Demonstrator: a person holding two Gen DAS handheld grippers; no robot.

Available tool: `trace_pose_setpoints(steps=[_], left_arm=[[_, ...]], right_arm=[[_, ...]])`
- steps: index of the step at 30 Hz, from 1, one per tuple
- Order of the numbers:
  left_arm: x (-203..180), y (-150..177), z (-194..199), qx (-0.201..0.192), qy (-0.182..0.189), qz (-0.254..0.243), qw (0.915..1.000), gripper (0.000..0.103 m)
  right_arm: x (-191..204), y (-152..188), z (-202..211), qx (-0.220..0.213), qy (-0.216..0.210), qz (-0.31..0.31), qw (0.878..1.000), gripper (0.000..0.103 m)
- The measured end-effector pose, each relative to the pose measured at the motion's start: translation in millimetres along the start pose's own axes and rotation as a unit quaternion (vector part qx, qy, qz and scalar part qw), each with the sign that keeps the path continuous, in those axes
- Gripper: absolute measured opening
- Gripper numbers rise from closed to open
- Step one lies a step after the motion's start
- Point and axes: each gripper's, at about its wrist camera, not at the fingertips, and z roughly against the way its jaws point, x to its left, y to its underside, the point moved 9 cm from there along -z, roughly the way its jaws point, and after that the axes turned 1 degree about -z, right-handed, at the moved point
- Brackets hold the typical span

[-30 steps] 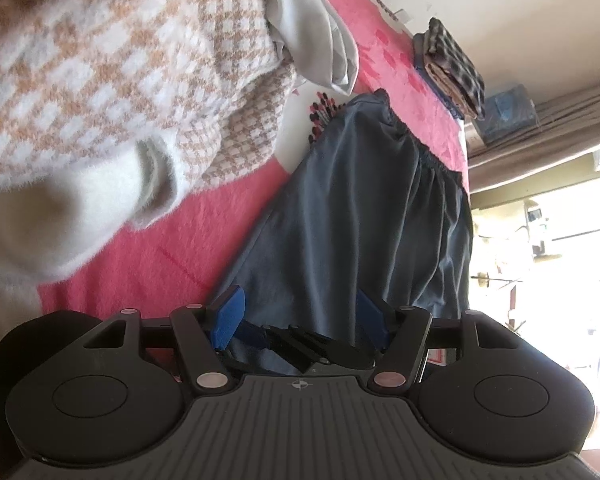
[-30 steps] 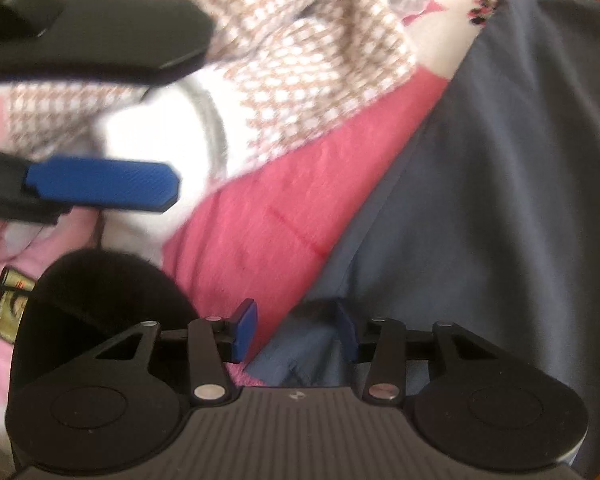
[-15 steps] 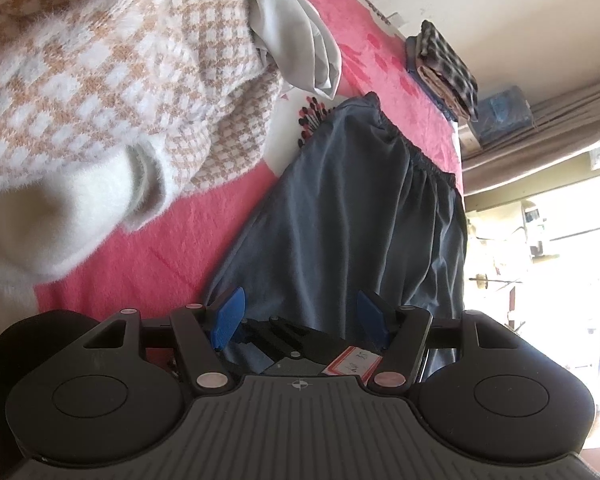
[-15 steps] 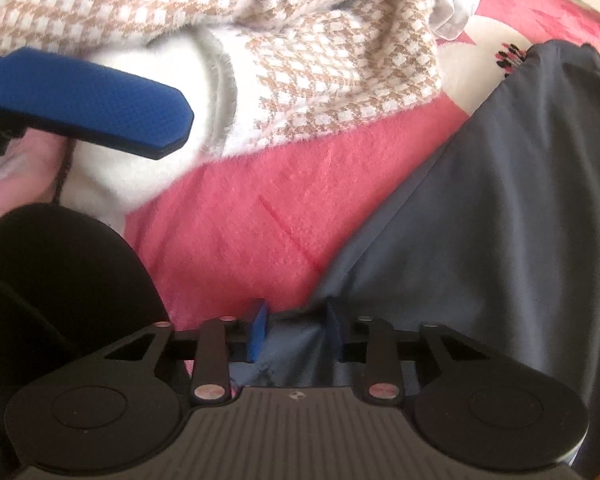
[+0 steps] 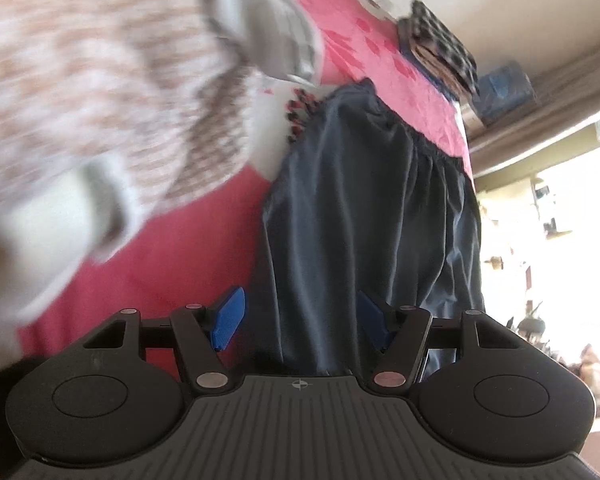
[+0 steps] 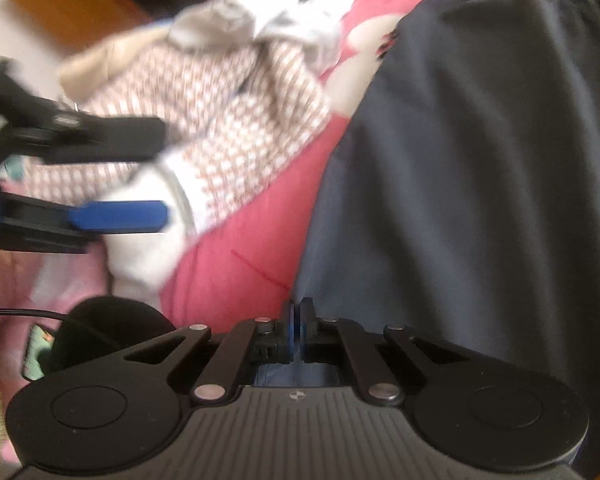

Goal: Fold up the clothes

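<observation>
**Right gripper pinches the skirt hem**

The dark skirt (image 5: 364, 208) lies flat on the pink bedspread (image 5: 172, 264), beside the checked sweater (image 6: 220, 120). The right gripper (image 6: 297, 320) has its jaws closed on the skirt's near edge. The left gripper (image 5: 300, 316) has its jaws spread wide, empty, over that same edge.
</observation>
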Motion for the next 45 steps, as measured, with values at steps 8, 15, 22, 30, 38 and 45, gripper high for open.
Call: trace_pose_setpoints(steps=[8, 15, 22, 30, 38, 45], left_arm=[[-49, -56, -83, -0.029, -0.033, -0.075, 0.9963, 0.063], [-89, -147, -154, -0.077, -0.086, -0.109, 0.9873, 0.063], [-108, -184, -230, -0.029, -0.140, -0.187, 0.9719, 0.062], [-110, -189, -243, -0.017, -0.126, -0.138, 0.9822, 0.009], [-161, -188, -214, -0.002, -0.058, -0.090, 0.9943, 0.004], [-246, -176, -216, -0.003, 0.007, -0.105, 0.9944, 0.000]], right_arm=[[-19, -5, 57, -0.057, -0.053, -0.061, 0.995, 0.002], [-27, -14, 79, -0.073, -0.109, -0.102, 0.986, 0.002], [-29, -19, 91, -0.079, -0.147, -0.126, 0.978, 0.002], [-40, -30, 106, -0.109, -0.150, -0.149, 0.971, 0.002], [-80, -27, 152, -0.178, -0.113, -0.172, 0.962, 0.002], [-141, -22, 222, -0.272, -0.057, -0.213, 0.937, 0.002]])
